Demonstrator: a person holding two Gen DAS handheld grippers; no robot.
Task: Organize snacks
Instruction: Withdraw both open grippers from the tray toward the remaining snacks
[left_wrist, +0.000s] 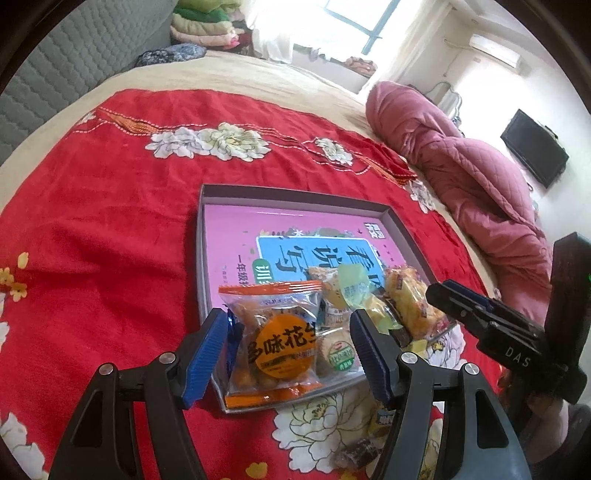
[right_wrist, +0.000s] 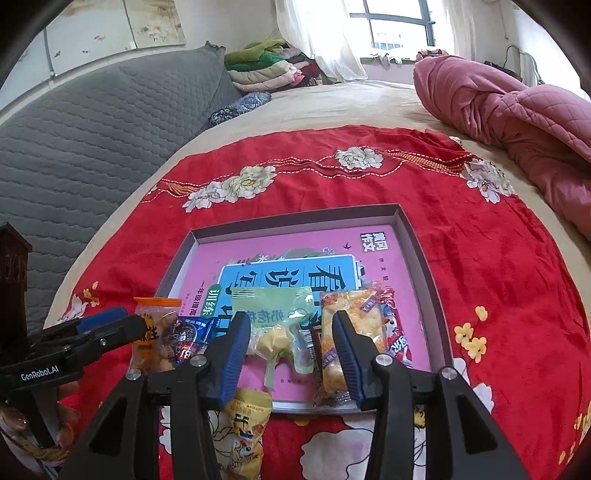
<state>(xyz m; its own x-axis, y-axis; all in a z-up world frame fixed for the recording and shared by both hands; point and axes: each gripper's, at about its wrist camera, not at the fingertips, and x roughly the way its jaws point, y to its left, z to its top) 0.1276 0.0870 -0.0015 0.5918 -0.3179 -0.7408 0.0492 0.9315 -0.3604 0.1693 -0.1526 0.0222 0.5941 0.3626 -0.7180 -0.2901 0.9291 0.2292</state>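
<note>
Lying in the tray's (left_wrist: 207, 236) near corner, the peanut packet (left_wrist: 275, 341) is sitting between the left gripper (left_wrist: 288, 354) pads, long axis toward 12 o'clock, jaws apart, not pinching; right gripper (right_wrist: 290, 354) at 3 o'clock is straddling a green-wrapped sweet (right_wrist: 275, 338), jaws apart.

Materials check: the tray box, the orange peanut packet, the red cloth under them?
Tray box: looks like matte grey paperboard, with thin stiff walls and crisp folded corners. Orange peanut packet: glossy clear plastic film, with glare, crinkles and nuts showing through. Red cloth: soft woven fabric, probably plush, with soft wrinkles and a stitched border.
</note>
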